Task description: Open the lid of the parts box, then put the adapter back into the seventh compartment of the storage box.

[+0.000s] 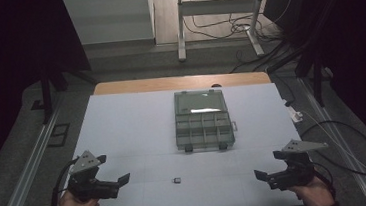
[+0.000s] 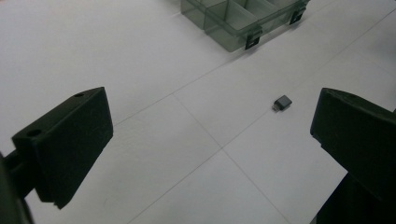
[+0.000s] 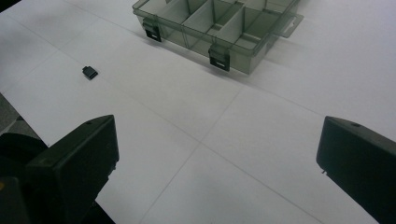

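Observation:
A small dark block (image 1: 177,180) lies flat on the white table top (image 1: 133,132), near the front edge and between the two hands; it also shows as the small block (image 2: 282,102) and the small block (image 3: 90,72). Behind it stands a smoky clear organizer box (image 1: 203,120) with its lid laid open; its front latches show on the box (image 2: 233,23) and the box (image 3: 219,32). My left gripper (image 1: 114,170) is held at the front left, jaws wide apart, empty. At the front right my right gripper (image 1: 270,164) is open too, nothing between its jaws.
The table's wooden far edge (image 1: 181,82) borders a grey floor. Cables (image 1: 334,135) trail off the right side. A white desk frame (image 1: 219,19) stands far behind. Dark curtains flank both sides.

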Demonstrator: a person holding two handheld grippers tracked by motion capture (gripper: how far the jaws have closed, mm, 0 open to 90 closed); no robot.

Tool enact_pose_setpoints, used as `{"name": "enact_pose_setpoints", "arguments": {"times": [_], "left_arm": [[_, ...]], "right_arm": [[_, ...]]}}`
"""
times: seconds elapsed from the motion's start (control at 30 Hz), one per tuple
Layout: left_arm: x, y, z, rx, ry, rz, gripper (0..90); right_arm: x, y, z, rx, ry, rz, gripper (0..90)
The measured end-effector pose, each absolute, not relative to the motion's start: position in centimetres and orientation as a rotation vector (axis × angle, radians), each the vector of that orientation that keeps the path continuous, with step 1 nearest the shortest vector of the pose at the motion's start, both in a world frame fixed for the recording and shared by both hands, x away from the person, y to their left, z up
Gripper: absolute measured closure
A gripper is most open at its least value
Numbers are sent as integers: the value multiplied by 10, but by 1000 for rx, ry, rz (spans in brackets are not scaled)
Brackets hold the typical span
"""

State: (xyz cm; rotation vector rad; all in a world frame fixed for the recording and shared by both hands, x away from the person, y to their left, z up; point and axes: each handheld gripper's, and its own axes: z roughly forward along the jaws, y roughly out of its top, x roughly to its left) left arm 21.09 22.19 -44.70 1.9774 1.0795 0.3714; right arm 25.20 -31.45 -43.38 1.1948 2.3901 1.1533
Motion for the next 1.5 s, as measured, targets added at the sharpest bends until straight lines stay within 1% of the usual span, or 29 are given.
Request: {"name": "enact_pose_setpoints", "arguments": {"times": [0.37,0.8,1.5], "left_arm": [[199,229,-447,1963,1103,395,0],[188,229,-446,1994,1115,429,0],[190,232,-448,1989,1123,386,0]], "right_arm": [[242,-323,-434,1249,2358,1112,0],[236,-323,-433,1246,2376,1082,0],[235,-320,-433,1233,2407,1042,0]]}}
